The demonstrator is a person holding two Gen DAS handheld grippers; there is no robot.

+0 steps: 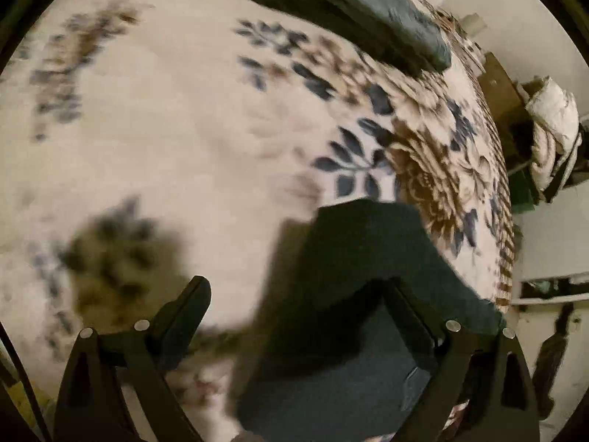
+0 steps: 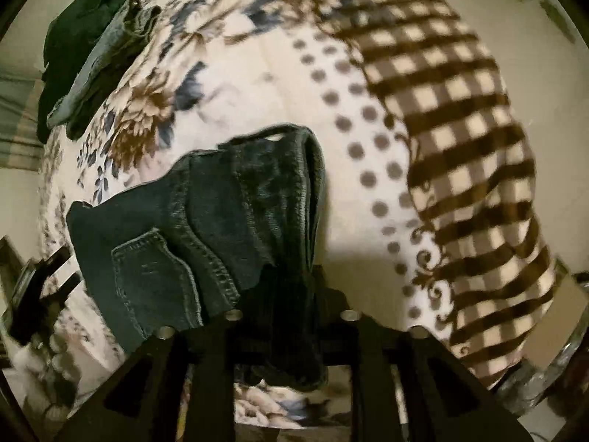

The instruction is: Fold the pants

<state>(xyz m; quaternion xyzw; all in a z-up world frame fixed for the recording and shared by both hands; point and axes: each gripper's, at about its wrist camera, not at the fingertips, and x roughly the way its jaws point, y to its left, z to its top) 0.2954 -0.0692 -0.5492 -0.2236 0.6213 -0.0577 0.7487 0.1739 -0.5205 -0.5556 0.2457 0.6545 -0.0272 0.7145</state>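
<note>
- Floral blanket (image 1: 154,118) covers the bed, checkered toward one edge.
- Dark jeans (image 2: 206,228) lie near the bed's edge — a fold clamped in the right gripper (image 2: 291,316).
- Left gripper (image 1: 294,294) — jaws apart, over denim.

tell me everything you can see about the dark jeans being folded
The dark jeans look like denim, near-black blue with lighter stitched seams and a back pocket facing up. They lie bunched on the floral blanket, waistband end hanging toward the camera. A fold of the cloth runs between the right gripper fingers; whether the pads press it is unclear. In the left wrist view, dark cloth drapes over one finger of the open left gripper.
</note>
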